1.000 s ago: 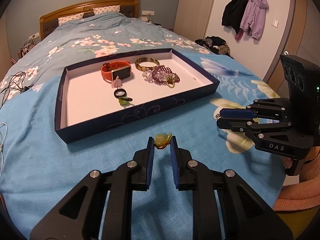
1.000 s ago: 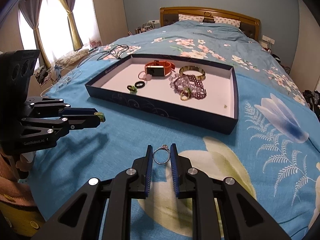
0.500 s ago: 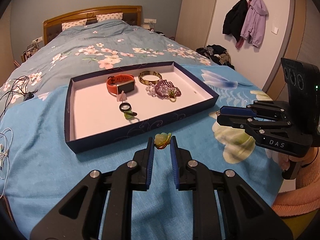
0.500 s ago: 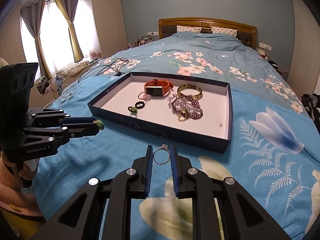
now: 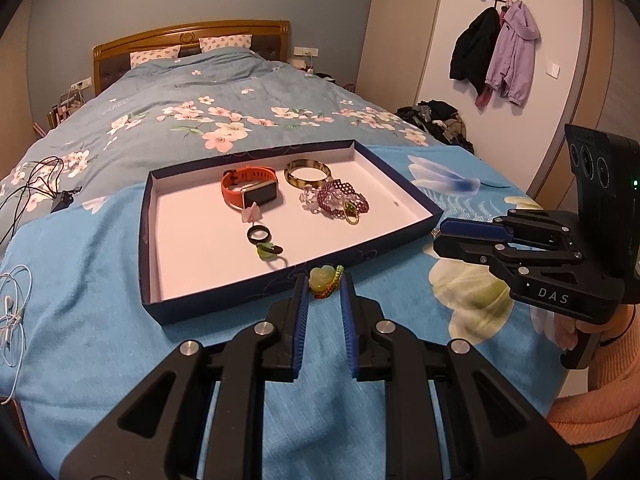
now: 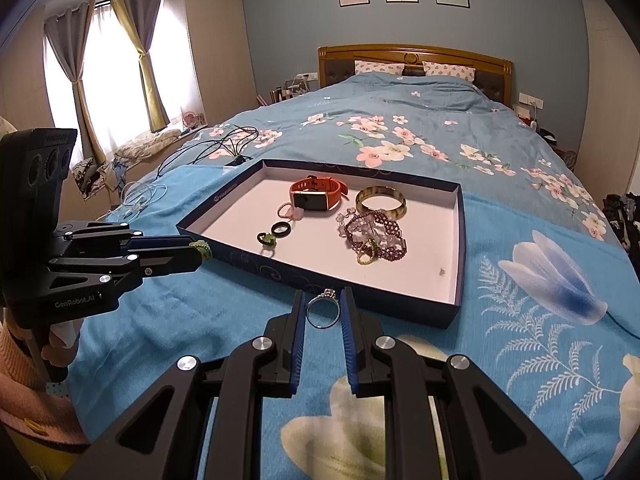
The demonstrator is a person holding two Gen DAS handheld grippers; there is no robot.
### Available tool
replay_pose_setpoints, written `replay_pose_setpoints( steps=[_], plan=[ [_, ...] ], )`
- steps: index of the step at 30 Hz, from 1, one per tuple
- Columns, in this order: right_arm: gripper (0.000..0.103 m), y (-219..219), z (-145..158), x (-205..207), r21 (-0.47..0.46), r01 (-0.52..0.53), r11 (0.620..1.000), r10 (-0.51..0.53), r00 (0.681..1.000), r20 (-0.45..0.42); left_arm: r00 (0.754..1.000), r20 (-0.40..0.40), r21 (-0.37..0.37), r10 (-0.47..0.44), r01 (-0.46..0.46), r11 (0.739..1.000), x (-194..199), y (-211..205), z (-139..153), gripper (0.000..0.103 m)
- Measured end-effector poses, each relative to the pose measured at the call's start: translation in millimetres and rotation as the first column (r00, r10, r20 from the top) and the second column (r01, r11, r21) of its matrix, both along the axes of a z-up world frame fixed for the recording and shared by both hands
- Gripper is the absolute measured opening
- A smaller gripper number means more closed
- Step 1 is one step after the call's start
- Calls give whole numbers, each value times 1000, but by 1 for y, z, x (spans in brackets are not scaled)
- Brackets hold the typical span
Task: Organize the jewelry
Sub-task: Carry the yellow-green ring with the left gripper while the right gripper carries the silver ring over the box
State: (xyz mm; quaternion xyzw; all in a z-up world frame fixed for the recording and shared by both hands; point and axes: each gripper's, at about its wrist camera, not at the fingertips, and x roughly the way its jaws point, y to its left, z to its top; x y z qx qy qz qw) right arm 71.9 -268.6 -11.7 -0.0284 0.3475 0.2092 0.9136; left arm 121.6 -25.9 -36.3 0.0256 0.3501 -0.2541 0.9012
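Observation:
My left gripper (image 5: 324,286) is shut on a yellow-green flower charm with a beaded band (image 5: 325,281), held above the bedspread just short of the tray's near wall. My right gripper (image 6: 323,306) is shut on a silver ring with a small stone (image 6: 323,310), also near that wall. A dark blue tray (image 5: 149,280) (image 6: 460,240) with a white floor lies on the bed. In it are an orange smartwatch (image 5: 250,192) (image 6: 316,196), a gold bangle (image 5: 308,174) (image 6: 381,200), a purple beaded bracelet (image 5: 340,200) (image 6: 374,234), a black ring (image 5: 259,234) (image 6: 280,230) and a green ring (image 5: 268,251) (image 6: 267,239).
The bed has a blue floral cover and a wooden headboard (image 6: 416,54). Black cables (image 5: 36,184) and white earphones (image 5: 12,312) lie at its left edge. Jackets (image 5: 496,52) hang on the right wall. A hand in an orange sleeve (image 5: 588,392) holds the other gripper (image 5: 532,252).
Both cameras have tilted upward, so more of the room and the headboard shows and the tray sits lower in view. The grips on the charm and the ring are unchanged.

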Motion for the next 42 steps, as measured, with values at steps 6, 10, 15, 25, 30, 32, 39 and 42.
replay_pose_setpoints(
  steps=[6, 10, 15, 25, 30, 32, 39, 42],
  plan=[
    [16, 1, 1, 2, 2, 0, 1000, 0, 1000, 6, 1000, 9, 0, 5, -5, 1000, 0, 0, 3, 16],
    [16, 2, 3, 5, 2, -1, 1000, 1, 1000, 11, 1000, 12, 0, 6, -6, 1000, 1, 0, 4, 16],
    [16, 2, 6, 7, 2, -2, 1000, 2, 1000, 17, 1000, 17, -1, 10, -10, 1000, 2, -1, 6, 16],
    [16, 2, 10, 16, -6, 5, 1000, -5, 999, 33, 999, 33, -5, 28, -28, 1000, 12, 2, 14, 16],
    [16, 2, 11, 23, -8, 9, 1000, -8, 999, 36, 999, 38, -3, 34, -34, 999, 15, 2, 15, 16],
    [16, 2, 12, 24, -10, 9, 1000, -9, 999, 36, 999, 36, -4, 33, -33, 999, 15, 2, 15, 16],
    [16, 3, 15, 32, -14, 7, 1000, -7, 999, 42, 999, 37, -1, 37, -37, 999, 19, 2, 16, 17],
    [16, 3, 15, 34, -16, 7, 1000, -6, 999, 42, 999, 36, -1, 37, -37, 999, 21, 1, 16, 16]
  ],
)
